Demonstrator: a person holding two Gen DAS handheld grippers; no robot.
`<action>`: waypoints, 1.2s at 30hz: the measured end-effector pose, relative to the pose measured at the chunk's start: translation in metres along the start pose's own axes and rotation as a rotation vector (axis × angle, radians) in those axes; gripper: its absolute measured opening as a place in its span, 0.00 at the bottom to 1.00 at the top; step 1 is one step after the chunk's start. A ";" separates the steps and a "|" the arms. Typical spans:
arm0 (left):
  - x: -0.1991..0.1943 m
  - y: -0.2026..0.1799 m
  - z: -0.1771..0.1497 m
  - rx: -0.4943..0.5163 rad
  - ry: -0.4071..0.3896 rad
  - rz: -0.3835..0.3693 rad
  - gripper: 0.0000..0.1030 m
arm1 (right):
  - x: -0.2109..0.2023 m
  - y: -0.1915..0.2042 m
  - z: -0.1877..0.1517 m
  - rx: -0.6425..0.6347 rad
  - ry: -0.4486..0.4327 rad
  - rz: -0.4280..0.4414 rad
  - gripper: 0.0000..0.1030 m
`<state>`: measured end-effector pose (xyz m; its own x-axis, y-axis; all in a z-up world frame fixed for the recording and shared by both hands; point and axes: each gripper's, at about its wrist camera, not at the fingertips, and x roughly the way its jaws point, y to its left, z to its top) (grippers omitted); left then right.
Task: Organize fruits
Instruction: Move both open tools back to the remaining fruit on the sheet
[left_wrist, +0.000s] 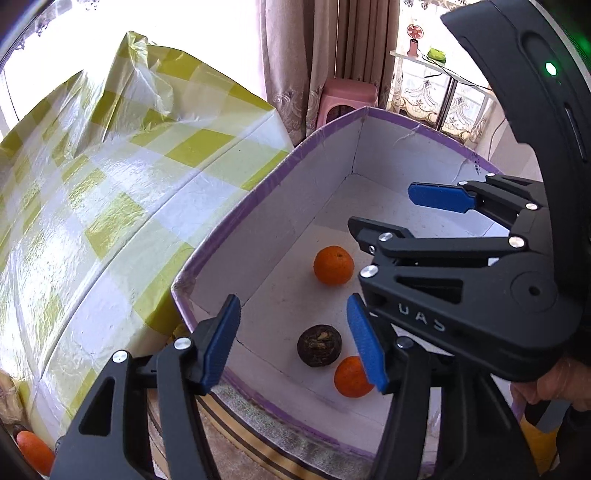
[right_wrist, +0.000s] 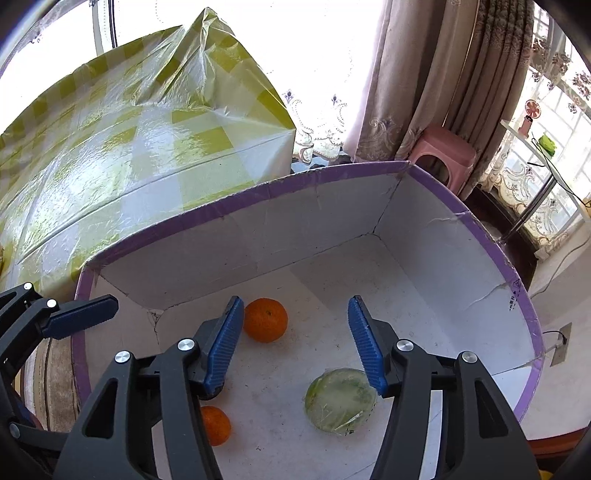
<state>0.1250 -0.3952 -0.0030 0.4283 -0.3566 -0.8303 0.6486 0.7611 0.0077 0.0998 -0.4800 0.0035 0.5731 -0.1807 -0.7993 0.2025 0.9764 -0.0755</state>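
Observation:
A white cardboard box with a purple rim (left_wrist: 258, 188) (right_wrist: 236, 206) holds the fruit. In the left wrist view it contains an orange (left_wrist: 333, 265), a dark round fruit (left_wrist: 319, 345) and a second orange (left_wrist: 351, 376). The right wrist view shows the two oranges (right_wrist: 265, 319) (right_wrist: 216, 424) and a green plastic-wrapped fruit (right_wrist: 340, 400). My left gripper (left_wrist: 293, 343) is open and empty over the box's near corner. My right gripper (right_wrist: 295, 343) is open and empty above the box floor; it also shows in the left wrist view (left_wrist: 399, 214).
A table with a yellow-and-white checked plastic cover (left_wrist: 110, 177) (right_wrist: 129, 147) stands to the left of the box. Another orange (left_wrist: 35, 452) lies low at the left. A pink stool (left_wrist: 347, 98) (right_wrist: 443, 155), curtains and a side table are behind.

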 end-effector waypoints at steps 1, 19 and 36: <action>-0.005 0.001 -0.001 -0.010 -0.012 0.006 0.58 | -0.003 0.000 0.000 0.000 -0.012 -0.008 0.57; -0.079 0.041 -0.039 -0.151 -0.151 0.063 0.61 | -0.041 0.023 0.006 -0.074 -0.124 -0.044 0.64; -0.133 0.075 -0.090 -0.256 -0.203 0.100 0.62 | -0.066 0.060 0.003 -0.146 -0.162 0.023 0.72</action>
<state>0.0599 -0.2415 0.0582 0.6149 -0.3542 -0.7046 0.4289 0.9000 -0.0780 0.0767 -0.4102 0.0534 0.6987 -0.1637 -0.6965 0.0780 0.9851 -0.1532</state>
